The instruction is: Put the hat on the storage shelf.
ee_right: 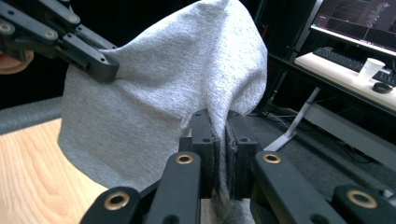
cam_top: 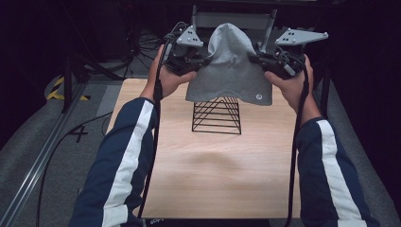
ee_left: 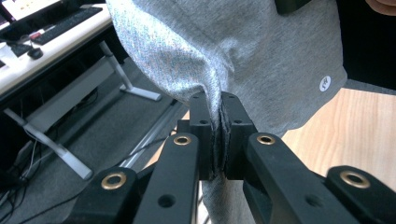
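Clamping the grey cloth (cam_top: 230,71) at opposite edges, my left gripper (cam_top: 201,62) and right gripper (cam_top: 257,60) both pinch fabric between closed jaws. I hold both hands raised, cloth stretched between them above the black wire rack (cam_top: 216,117).

grey heathered cloth (cam_top: 230,71), small white round logo | black wire rack (cam_top: 216,116) | pale wood-grain table (cam_top: 208,175) | navy sleeves, white stripe
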A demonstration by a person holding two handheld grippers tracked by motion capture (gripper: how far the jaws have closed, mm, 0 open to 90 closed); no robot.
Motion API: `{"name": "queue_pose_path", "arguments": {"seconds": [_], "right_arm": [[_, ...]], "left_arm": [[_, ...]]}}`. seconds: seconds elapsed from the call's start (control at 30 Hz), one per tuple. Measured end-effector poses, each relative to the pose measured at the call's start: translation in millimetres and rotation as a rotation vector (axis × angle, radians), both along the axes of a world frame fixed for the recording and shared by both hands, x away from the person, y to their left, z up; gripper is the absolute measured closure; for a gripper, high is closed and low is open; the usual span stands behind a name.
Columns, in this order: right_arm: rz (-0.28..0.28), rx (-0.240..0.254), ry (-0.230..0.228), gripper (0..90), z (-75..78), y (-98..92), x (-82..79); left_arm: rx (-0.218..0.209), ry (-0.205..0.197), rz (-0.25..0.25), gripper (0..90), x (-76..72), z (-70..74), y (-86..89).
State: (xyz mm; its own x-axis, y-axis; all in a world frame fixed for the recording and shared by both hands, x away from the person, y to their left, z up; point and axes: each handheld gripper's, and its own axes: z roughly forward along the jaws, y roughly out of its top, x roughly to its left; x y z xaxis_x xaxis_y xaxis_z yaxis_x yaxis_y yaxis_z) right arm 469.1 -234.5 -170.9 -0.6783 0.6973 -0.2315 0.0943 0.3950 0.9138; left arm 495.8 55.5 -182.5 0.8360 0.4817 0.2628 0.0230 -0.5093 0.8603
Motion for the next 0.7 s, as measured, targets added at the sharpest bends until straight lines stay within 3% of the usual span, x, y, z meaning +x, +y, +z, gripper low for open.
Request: {"name": "queue_pose_path", "arguments": {"seconds": [0.17, 0.57, 0.7], "right_arm": [[-0.014, 0.005, 0.017, 84.5, -2.7, 0.1, 13.4], [0.003, -0.017, 0.047, 84.4, -25.4, 8.7, 22.9], [-0.007, -0.025, 0.043, 84.4, -26.8, 8.6, 24.3]], "left_arm": [[-0.013, 0.005, 0.009, 85.5, 16.1, -4.4, -2.5], [-0.038, 0.067, 0.042, 85.5, 27.2, -32.3, -2.3], [-0.034, 0.043, 0.056, 85.5, 28.6, -30.5, -3.9]]}}
